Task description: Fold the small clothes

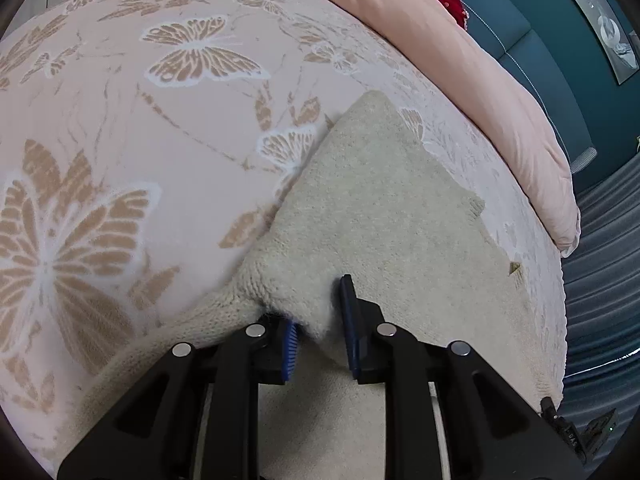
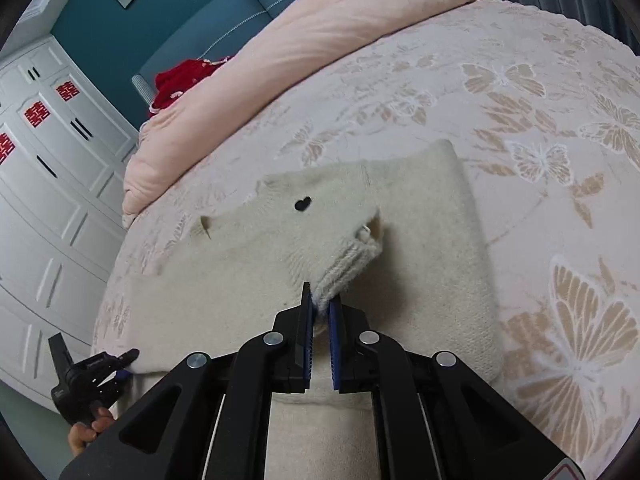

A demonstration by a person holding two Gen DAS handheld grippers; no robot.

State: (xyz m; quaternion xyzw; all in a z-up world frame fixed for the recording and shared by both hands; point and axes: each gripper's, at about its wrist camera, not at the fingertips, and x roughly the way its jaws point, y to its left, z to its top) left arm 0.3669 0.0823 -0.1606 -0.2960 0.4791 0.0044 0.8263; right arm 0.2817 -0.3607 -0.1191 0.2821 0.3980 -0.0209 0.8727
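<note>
A cream knitted sweater lies spread on the butterfly-patterned bedspread. In the left wrist view, my left gripper is shut on a bunched fold at the sweater's near edge, with knit squeezed between the blue pads. In the right wrist view the sweater carries a small black heart mark. My right gripper is shut on the ribbed sleeve cuff and holds it over the sweater's body. The left gripper shows at lower left, at the sweater's edge, with a hand below it.
A rolled pink quilt lies along the far side of the bed, with a red garment behind it. A teal headboard, white wardrobe doors and grey curtains surround the bed.
</note>
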